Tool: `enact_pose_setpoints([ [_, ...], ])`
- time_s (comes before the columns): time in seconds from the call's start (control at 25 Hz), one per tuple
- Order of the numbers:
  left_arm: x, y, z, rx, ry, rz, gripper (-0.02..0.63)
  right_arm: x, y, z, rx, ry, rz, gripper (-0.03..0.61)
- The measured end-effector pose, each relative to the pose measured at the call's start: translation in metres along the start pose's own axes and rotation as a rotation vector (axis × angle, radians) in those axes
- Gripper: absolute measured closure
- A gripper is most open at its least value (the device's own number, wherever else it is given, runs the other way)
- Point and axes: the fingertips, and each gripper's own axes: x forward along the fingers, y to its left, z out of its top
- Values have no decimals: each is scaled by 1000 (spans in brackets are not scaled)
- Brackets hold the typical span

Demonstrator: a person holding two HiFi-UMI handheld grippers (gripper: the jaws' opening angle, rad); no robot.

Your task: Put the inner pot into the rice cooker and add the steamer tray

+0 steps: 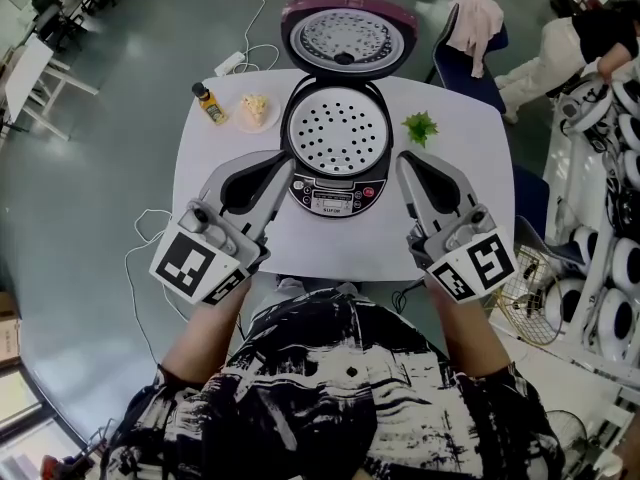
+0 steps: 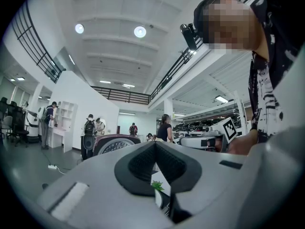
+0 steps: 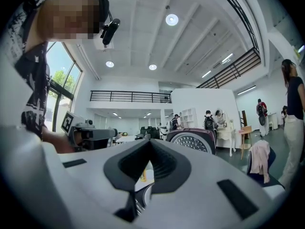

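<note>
Rice cooker [image 1: 335,196] stands mid-counter, lid [image 1: 347,36] swung open at the far side. Steamer tray [image 1: 336,130], pale and perforated, already sits level in the cooker mouth. The inner pot cannot be made out under it; presumably it is seated below, hidden by the tray.

Left gripper [image 1: 285,165] lies low at the cooker's left flank, tips just beside the body. Jaws are closed tip to tip, with nothing between them. Right gripper [image 1: 403,160] mirrors it on the right flank, jaws likewise closed and empty. Neither touches the tray.

Counter [image 1: 470,213] also carries a small bottle [image 1: 208,103] and a plate of food [image 1: 256,110] at far left, and a green sprig [image 1: 421,126] at far right. All are well clear of the cooker mouth.

Handling, as judged:
- The tray looks thin, stiff and light, with a smooth finish that is likely slippery under the pads.
- It has no handle in view, so the rim is the only hold. A pinch at opposite edges, left and right, would keep it level.
- A one-sided pinch would probably tip it and wedge it in the mouth.
- The pot, if it needs lifting, would be heavier. Its rim gives the same hold, and both grippers would be wanted.

Task looks essentially complete, with the tray seated.
</note>
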Motion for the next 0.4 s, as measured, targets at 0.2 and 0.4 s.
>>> enact_pose_setpoints([
  [0.2,-2,1,0,-1,2,0,609,1,2,-2,0,9,3,581],
  [0.4,-3,3,3,-1,5,-2,609,4,3,1,0,14,6,581],
])
